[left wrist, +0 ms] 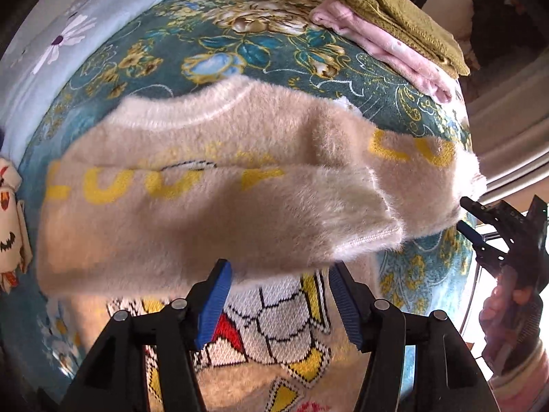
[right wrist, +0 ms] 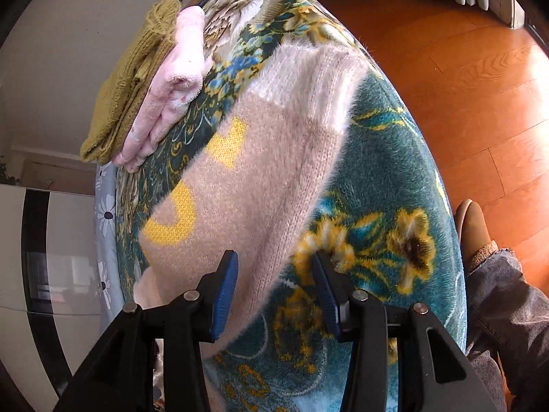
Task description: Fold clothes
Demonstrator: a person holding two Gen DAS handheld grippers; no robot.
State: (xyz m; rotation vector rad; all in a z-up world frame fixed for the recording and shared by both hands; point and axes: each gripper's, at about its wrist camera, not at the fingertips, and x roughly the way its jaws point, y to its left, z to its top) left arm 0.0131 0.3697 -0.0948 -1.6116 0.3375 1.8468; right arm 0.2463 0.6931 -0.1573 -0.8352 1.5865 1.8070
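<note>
1. A fuzzy beige sweater [left wrist: 212, 185] lies on the floral bed blanket [left wrist: 260, 41], long axis crosswise.
2. The left hand-held gripper [left wrist: 279, 304] hovers wide open, empty, at its near hem.
3. The right hand-held gripper [right wrist: 274, 295], open, straddles the sleeve [right wrist: 260, 171] edge.

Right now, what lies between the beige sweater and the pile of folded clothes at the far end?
Only bare floral blanket separates the beige sweater from the folded pile, clearest in the left wrist view.
</note>
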